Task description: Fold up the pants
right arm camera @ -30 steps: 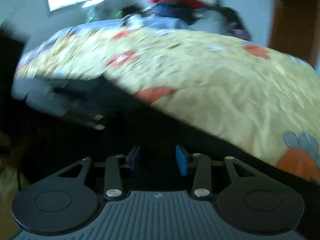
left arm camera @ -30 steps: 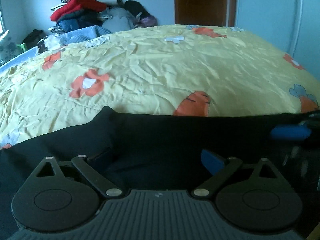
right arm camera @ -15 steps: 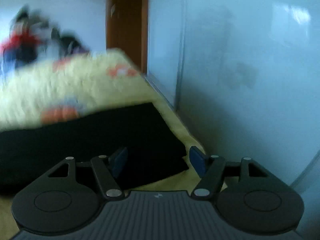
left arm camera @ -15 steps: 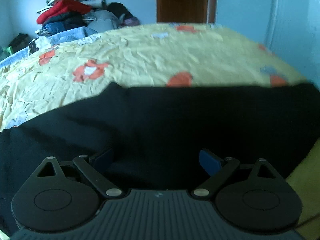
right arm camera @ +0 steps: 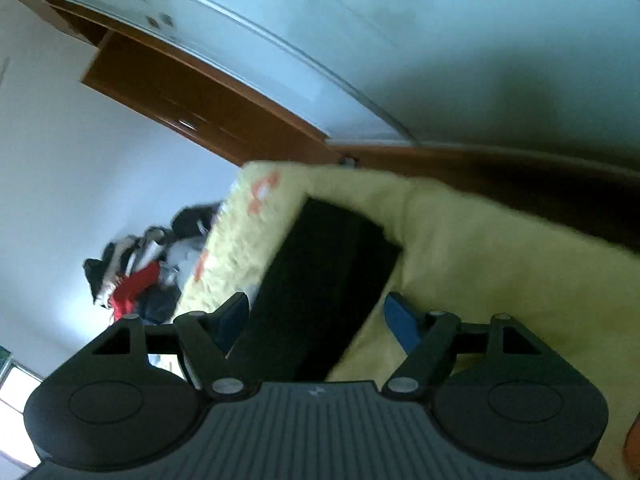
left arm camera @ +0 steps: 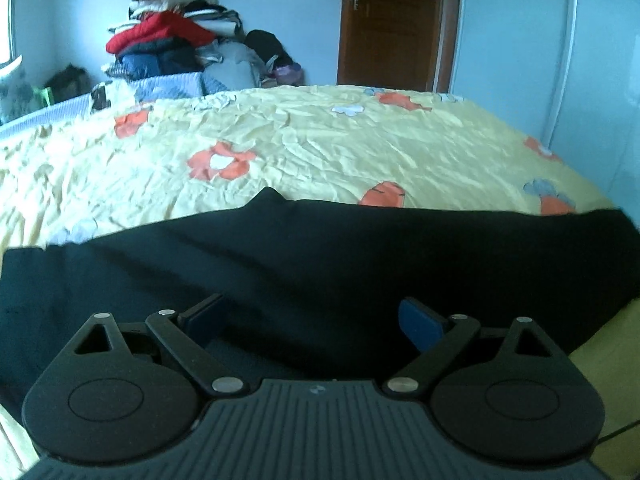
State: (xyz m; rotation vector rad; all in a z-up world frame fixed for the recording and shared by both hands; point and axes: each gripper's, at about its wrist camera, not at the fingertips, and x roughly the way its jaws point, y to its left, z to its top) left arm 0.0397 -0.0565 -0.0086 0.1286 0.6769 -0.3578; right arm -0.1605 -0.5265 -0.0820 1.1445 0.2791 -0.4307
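Black pants (left arm camera: pixel 320 260) lie spread flat across the near part of a yellow flowered bedsheet (left arm camera: pixel 320 140). My left gripper (left arm camera: pixel 310 320) is open just above the pants, its blue pads wide apart and empty. In the rolled right wrist view, the end of the pants (right arm camera: pixel 328 272) reaches the bed's edge. My right gripper (right arm camera: pixel 316 320) is open, with the pants' end between its blue pads, empty.
A pile of clothes (left arm camera: pixel 176 48) sits at the far end of the bed. A brown door (left arm camera: pixel 390 24) and a white wardrobe (left arm camera: pixel 560 40) stand beyond and to the right. The wardrobe (right arm camera: pixel 400 40) stands close to the bed's side.
The right gripper swung from the middle of the pants to their end at the bed's edge, opened wider and rolled sideways. The left gripper stayed open and drew back slightly.
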